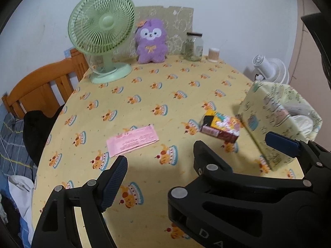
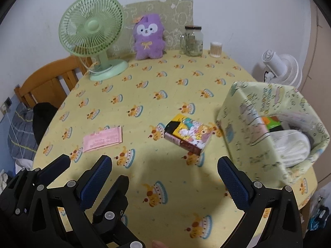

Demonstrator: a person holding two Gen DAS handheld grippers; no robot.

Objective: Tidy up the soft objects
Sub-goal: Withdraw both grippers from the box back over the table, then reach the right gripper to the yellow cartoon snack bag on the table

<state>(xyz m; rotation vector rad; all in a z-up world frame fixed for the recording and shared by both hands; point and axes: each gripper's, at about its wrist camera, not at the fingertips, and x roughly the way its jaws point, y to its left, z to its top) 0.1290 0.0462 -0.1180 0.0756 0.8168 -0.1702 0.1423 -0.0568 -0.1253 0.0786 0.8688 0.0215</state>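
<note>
A purple plush toy (image 1: 151, 41) (image 2: 148, 37) sits upright at the far edge of the round table, against a patterned board. On the right stands a pale green fabric basket (image 1: 266, 111) (image 2: 244, 122), and white soft items (image 2: 291, 144) lie inside it. My left gripper (image 1: 160, 153) hangs open over the yellow tablecloth with nothing between its fingers. My right gripper (image 2: 163, 160) is also open and empty, just left of the basket. The two grippers are side by side, and a blue-padded right finger (image 1: 283, 142) shows in the left wrist view.
A cartoon-covered box (image 1: 221, 127) (image 2: 190, 133) and a pink paper (image 1: 132, 140) (image 2: 103, 138) lie mid-table. At the back stand a green fan (image 1: 101, 22), a glass jar (image 1: 194, 45) and a cotton swab tub (image 1: 214, 54). A wooden chair (image 1: 41, 86) is to the left, a white fan (image 2: 283, 68) to the right.
</note>
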